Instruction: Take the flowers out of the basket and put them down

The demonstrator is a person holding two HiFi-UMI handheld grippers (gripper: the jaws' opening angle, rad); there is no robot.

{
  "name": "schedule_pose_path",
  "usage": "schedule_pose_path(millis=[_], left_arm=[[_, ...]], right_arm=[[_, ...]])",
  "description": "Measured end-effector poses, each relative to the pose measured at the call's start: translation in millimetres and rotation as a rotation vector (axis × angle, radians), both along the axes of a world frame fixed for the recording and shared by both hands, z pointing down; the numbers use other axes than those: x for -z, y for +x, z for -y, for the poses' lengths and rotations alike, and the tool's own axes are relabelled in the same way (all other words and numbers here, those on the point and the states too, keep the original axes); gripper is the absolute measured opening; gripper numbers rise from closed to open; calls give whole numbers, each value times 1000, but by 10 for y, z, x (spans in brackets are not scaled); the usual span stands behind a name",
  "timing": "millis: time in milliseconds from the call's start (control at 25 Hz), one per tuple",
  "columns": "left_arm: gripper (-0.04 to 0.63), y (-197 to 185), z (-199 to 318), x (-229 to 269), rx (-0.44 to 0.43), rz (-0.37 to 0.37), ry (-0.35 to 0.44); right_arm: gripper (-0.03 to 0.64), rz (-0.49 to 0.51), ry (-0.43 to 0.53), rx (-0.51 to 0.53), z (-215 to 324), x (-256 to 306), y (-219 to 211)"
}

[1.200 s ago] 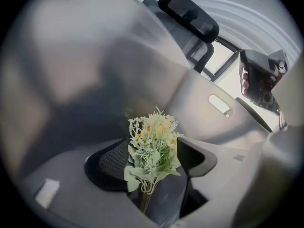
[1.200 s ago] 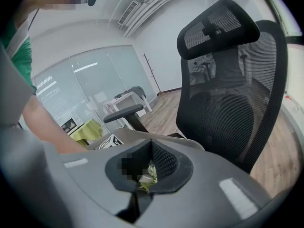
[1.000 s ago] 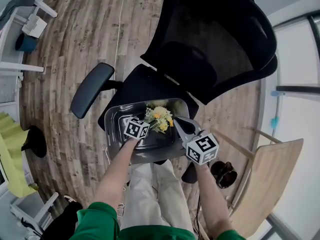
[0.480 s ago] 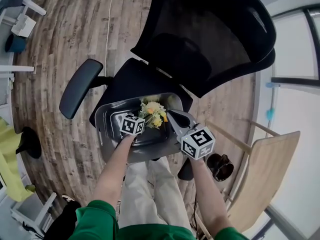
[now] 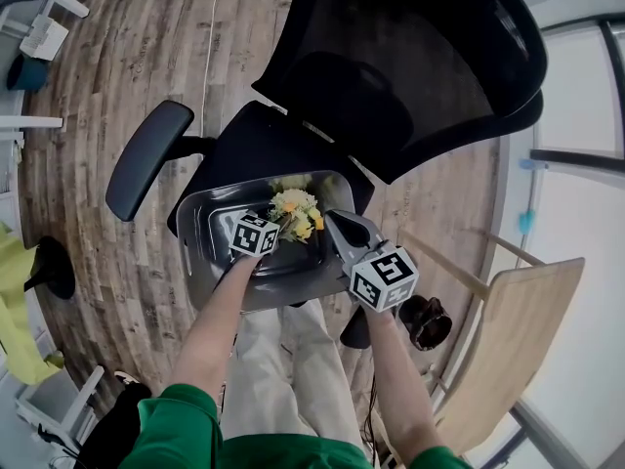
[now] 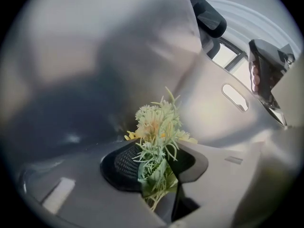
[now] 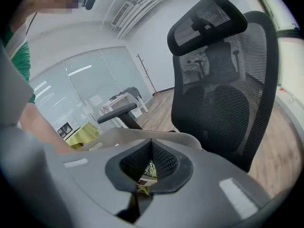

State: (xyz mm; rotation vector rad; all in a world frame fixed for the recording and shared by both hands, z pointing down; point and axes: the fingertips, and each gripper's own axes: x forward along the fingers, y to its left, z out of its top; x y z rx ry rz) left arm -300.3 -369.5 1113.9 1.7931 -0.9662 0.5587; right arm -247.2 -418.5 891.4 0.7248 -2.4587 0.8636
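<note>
A small bunch of yellow and white flowers (image 5: 293, 208) lies in a grey plastic basket (image 5: 200, 262) that rests on the seat of a black office chair (image 5: 420, 66). My left gripper (image 5: 277, 226) reaches into the basket. Its jaws have just been closing, and in the left gripper view the left gripper (image 6: 159, 166) has its pads pressed on the green stems of the flowers (image 6: 156, 127). My right gripper (image 5: 333, 222) sits at the basket's right rim, shut on its wall. In the right gripper view the right gripper (image 7: 152, 148) has its pads together, with the basket rim (image 7: 175, 136) just beyond.
The chair's mesh back (image 7: 223, 94) rises behind the basket, and an armrest (image 5: 146, 159) sticks out to the left. Wooden flooring surrounds the chair. A light wooden board (image 5: 508, 360) and dark shoes (image 5: 426, 321) lie to the right.
The head view has drifted a little, so the basket sits slightly left and higher in the picture. Both grippers keep their places at the basket, and the flowers still lie inside.
</note>
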Motion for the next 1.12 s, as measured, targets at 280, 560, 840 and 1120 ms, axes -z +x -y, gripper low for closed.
schedule_pose_path(millis=[280,560,840,1120], left_arm=[[101,4,-9,102,-45,25,22],[72,-35,5,289,-61,14,44],[66,-57,47,672,-58,-2,109],[66,-86,102,1208,-66,-4,196]], right_arm=[[6,12,-7,-16,-3,51,26],[6,26,0,-37,4,134,51],[6,34,12,-39,-78,300,48],[6,32,27,-44,-75,591,39]])
